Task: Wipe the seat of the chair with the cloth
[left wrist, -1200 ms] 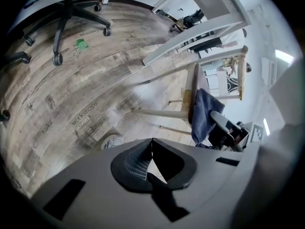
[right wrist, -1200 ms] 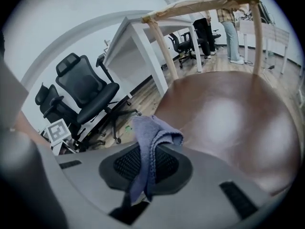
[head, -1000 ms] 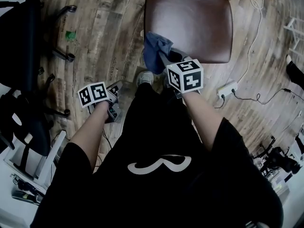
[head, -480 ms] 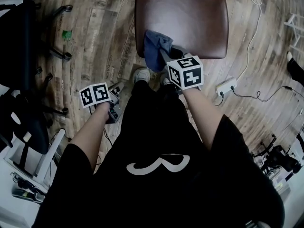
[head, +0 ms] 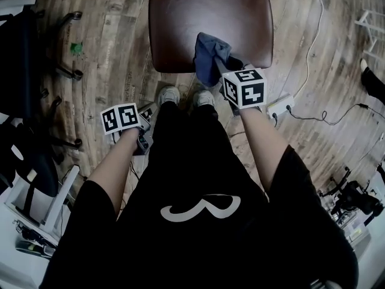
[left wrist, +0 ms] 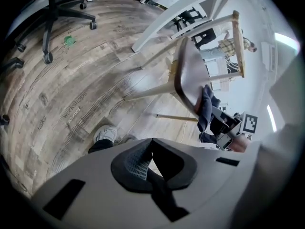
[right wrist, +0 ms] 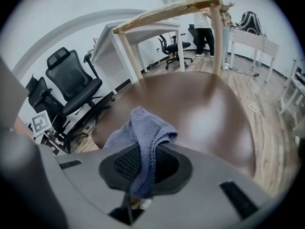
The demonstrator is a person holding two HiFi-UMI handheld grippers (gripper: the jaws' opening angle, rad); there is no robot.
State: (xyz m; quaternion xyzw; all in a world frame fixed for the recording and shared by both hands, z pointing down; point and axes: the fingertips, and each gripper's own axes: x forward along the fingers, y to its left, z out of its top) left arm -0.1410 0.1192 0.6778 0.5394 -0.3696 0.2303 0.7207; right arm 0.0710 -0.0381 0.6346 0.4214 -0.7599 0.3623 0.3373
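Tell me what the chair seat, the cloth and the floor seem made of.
Seat: probably leather or vinyl, smooth brown, with soft glare patches.
Cloth: blue woven or terry fabric, matte, draping in folds.
Floor: wood or wood-look planks, visible grain and seams.

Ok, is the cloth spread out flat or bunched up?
Bunched up: the cloth hangs in folds, pinched in the shut right gripper at the chair seat's near edge, not laid flat.

The cloth [head: 210, 58] is lying over the near edge of the chair seat [head: 198, 17], toward its right, with the right gripper [head: 221, 71] sitting just before it. The left gripper [head: 143, 138] is hanging well before the seat, off to its left, and two shoes [head: 169, 94] are standing just before that edge.
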